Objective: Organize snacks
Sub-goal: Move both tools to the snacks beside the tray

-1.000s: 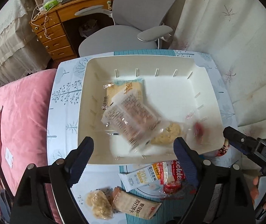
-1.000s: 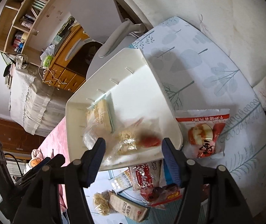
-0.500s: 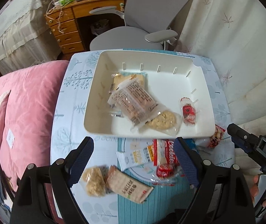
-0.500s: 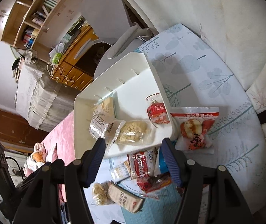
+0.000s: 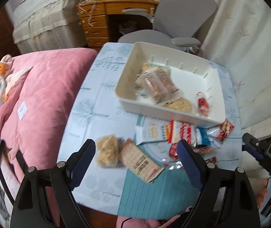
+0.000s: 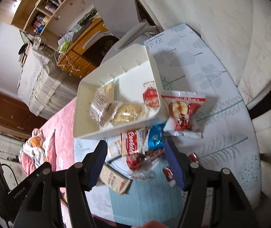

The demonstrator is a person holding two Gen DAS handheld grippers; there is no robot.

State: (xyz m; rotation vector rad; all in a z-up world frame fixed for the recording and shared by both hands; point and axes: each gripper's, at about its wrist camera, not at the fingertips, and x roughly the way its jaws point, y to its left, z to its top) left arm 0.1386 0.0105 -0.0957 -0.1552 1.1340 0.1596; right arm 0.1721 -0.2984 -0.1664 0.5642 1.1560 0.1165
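Note:
A white bin on the leaf-print table holds several wrapped snacks: a clear cracker pack, a round biscuit and a small red packet. Loose snacks lie before it: a tan puffed snack, a brown bar, a red-and-white cookie pack and a red apple-print bag. My left gripper hangs open above the brown bar. My right gripper hangs open over small red wrappers. Neither holds anything.
A pink quilt borders the table on the left. A grey office chair and a wooden desk stand behind the bin. A cream curtain runs along the right. A teal mat covers the near table edge.
Both grippers pulled back and up from the bin, so the loose snacks now lie between their fingers. The small red packet, blurred in mid-fall earlier, now rests in the bin.

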